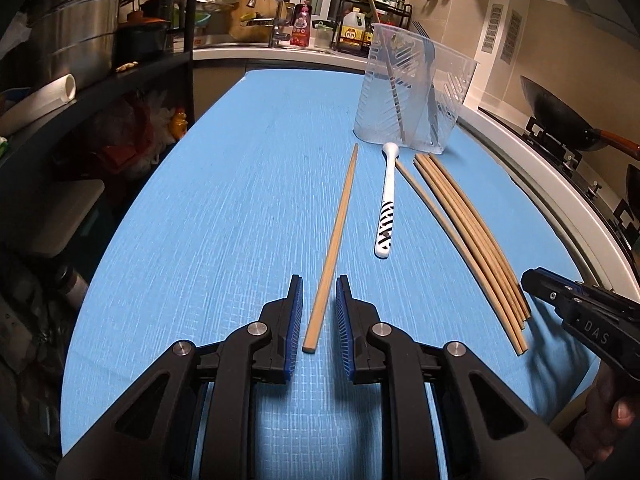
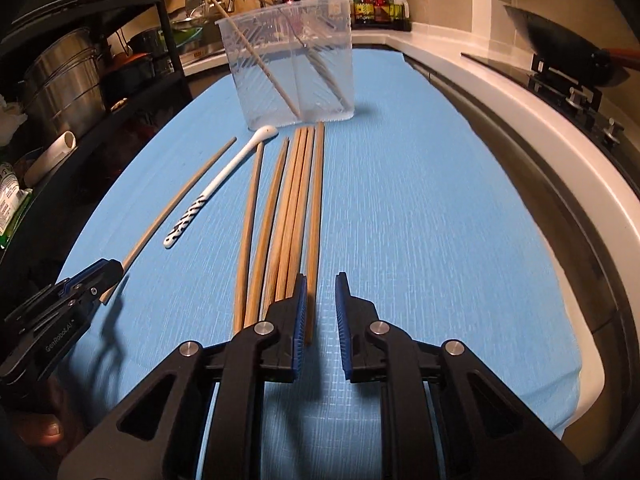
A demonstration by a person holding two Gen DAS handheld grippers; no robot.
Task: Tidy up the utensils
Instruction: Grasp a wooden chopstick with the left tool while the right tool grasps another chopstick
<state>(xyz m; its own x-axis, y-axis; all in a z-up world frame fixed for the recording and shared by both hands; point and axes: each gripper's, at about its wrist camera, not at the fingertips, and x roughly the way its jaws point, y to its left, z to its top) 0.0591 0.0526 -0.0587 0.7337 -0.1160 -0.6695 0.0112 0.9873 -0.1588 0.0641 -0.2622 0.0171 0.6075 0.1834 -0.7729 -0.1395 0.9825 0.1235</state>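
Observation:
A single wooden chopstick (image 1: 334, 236) lies on the blue mat (image 1: 224, 208); its near end sits between the open jaws of my left gripper (image 1: 319, 284), untouched. A white spoon with a black pattern (image 1: 387, 204) lies to its right, then a bundle of several chopsticks (image 1: 476, 236). A clear plastic holder (image 1: 416, 88) at the far end holds one chopstick and another utensil. My right gripper (image 2: 321, 284) is open; the rightmost chopstick of the bundle (image 2: 316, 216) runs between its fingers. The holder (image 2: 292, 68), spoon (image 2: 224, 180) and single chopstick (image 2: 180, 208) also show there.
A dark shelf with steel pots (image 1: 80, 28) stands left of the mat. A stove with a wok (image 1: 560, 116) is on the right beyond the white counter edge (image 2: 540, 128). A sink and bottles are at the back.

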